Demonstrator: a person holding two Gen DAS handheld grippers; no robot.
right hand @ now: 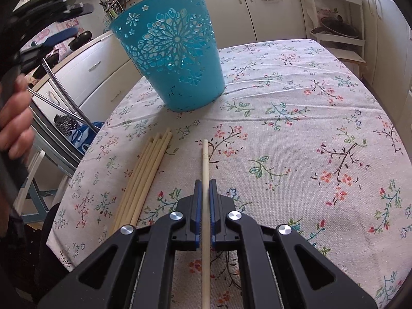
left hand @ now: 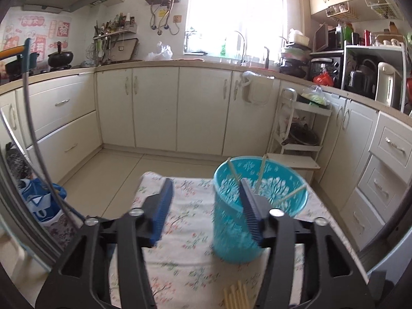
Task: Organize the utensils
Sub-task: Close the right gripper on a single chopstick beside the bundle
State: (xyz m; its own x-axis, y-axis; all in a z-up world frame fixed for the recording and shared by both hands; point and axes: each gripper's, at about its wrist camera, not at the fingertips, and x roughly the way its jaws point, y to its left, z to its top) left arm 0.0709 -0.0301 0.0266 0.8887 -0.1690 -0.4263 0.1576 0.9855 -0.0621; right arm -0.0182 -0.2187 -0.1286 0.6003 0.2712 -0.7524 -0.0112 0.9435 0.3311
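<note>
The right gripper (right hand: 205, 188) is clamping 1 chopstick (right hand: 205, 159) tight btwn its blue pads, the stick running straight fwd over the floral tablecloth (right hand: 296, 118). The left gripper (left hand: 206, 193) is standing wide w/ nothing btwn its fingers, its right finger (left hand: 251, 206) overlapping the near rim of the blue basket (left hand: 231, 221) in the left wrist view (can't tell if touching). 3 chopsticks (left hand: 261, 172) are leaning inside that basket. A loose bundle of chopsticks (right hand: 144, 175) is lying on the cloth just left of the held stick, nr the table's left edge. The basket is standing upright ahead of the bundle. A hand (right hand: 15, 126) is showing at the left edge of the right wrist view. Kitchen cabinets (left hand: 154, 105) are lining the room behind.
</note>
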